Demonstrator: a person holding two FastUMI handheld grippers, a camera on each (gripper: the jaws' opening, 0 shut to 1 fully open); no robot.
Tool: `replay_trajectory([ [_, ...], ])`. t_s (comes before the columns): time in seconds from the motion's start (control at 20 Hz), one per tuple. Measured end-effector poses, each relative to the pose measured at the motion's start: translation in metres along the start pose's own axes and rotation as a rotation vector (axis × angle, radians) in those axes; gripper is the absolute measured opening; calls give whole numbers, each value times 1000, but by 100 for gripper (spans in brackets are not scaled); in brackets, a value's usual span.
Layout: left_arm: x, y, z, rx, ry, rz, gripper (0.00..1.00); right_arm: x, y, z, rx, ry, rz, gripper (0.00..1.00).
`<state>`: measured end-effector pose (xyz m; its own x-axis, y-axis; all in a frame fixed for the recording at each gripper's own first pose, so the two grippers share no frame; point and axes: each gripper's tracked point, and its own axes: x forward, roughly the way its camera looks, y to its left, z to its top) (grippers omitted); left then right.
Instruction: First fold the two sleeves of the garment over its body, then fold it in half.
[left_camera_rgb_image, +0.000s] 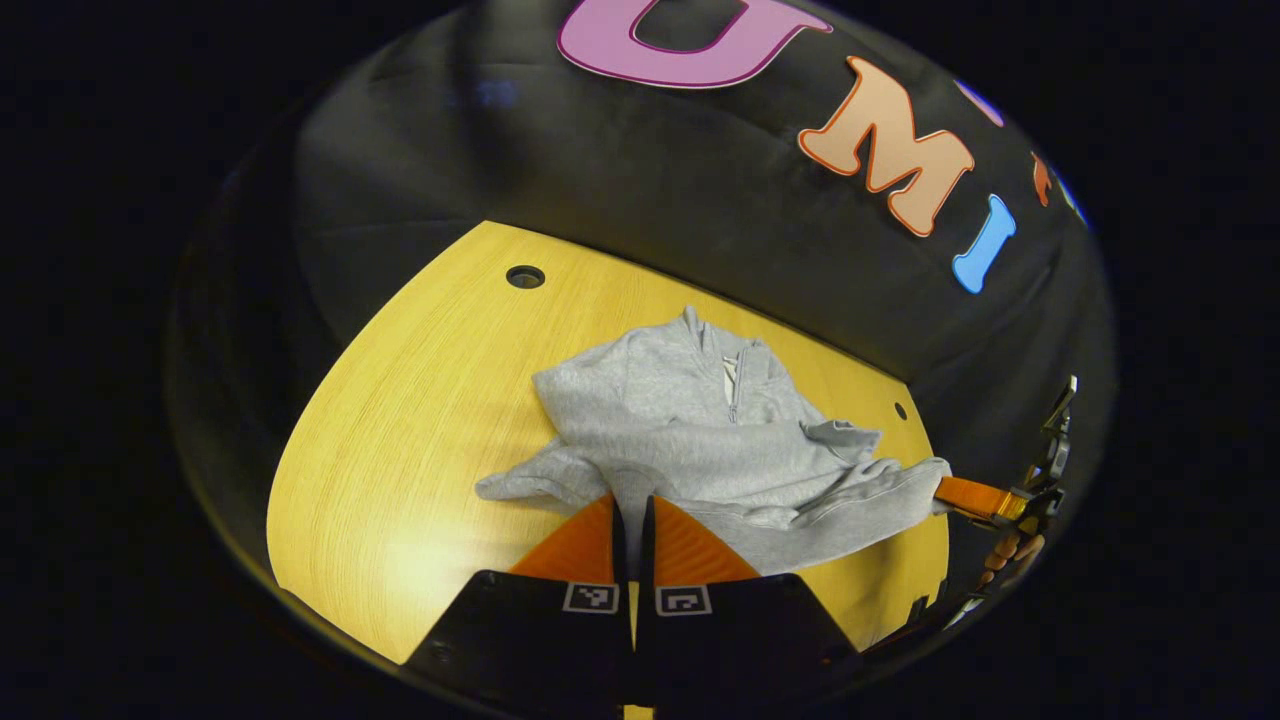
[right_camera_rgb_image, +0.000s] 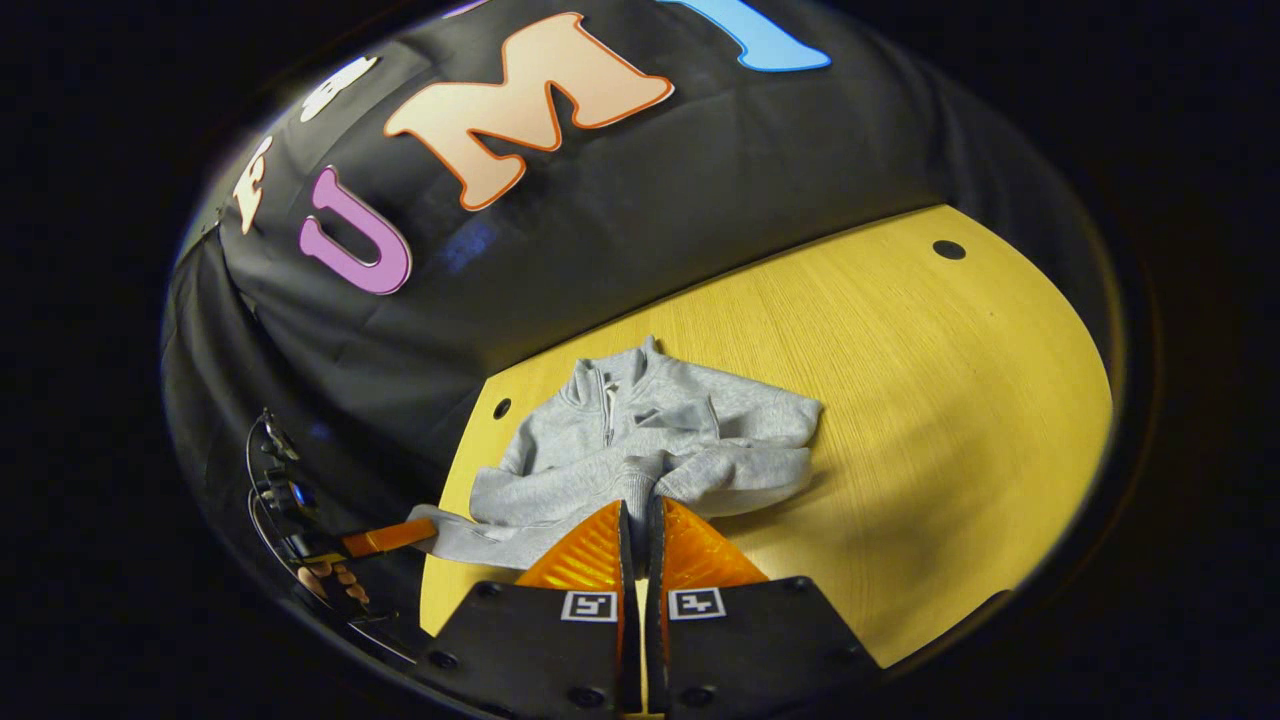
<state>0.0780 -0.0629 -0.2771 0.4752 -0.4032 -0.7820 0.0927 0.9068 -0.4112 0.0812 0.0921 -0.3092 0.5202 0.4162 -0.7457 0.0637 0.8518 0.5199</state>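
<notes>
Clamping the grey garment (left_camera_rgb_image: 700, 440) hem at 6 o'clock, left gripper (left_camera_rgb_image: 632, 515) pinched tight on cloth, right gripper (right_camera_rgb_image: 637, 520) likewise gripping fabric, both reaching level over the yellow table (left_camera_rgb_image: 400, 440).

Dim booth, warm light falling from above. A soft glare patch lies on the table (left_camera_rgb_image: 400, 540) left of the fingers. Fisheye bending curves the table's edges; focus is sharp.
</notes>
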Motion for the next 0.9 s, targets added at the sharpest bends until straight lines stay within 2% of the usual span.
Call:
replay_trajectory([
  [0.05,5,2,3,11,12,0,0,5,2,3,14,3,-4,2],
  [0.15,13,5,8,15,43,7,0,10,0,4,43,23,-16,5],
  [0.2,18,5,11,15,56,7,0,14,-1,4,63,34,-28,2],
  [0.25,24,6,15,17,70,6,0,27,-2,6,85,48,-37,5],
  [0.35,35,9,17,33,114,8,0,41,-5,8,138,66,-43,2],
  [0.45,50,12,19,56,153,12,0,52,-11,10,180,80,-55,5],
  [0.5,59,15,19,62,168,19,0,59,-14,10,190,83,-60,2],
  [0.55,65,18,19,65,179,22,0,65,-17,8,199,87,-71,5],
  [0.7,84,22,19,71,198,31,0,84,-26,6,210,94,-104,4],
  [0.75,90,26,21,66,199,44,1,91,-27,3,207,102,-111,4],
  [0.8,96,31,25,50,185,62,3,96,-28,4,200,104,-117,8],
  [0.85,101,30,30,23,170,63,12,102,-29,6,192,104,-123,6],
  [0.9,106,30,34,0,157,63,17,107,-29,9,192,98,-119,13],
])
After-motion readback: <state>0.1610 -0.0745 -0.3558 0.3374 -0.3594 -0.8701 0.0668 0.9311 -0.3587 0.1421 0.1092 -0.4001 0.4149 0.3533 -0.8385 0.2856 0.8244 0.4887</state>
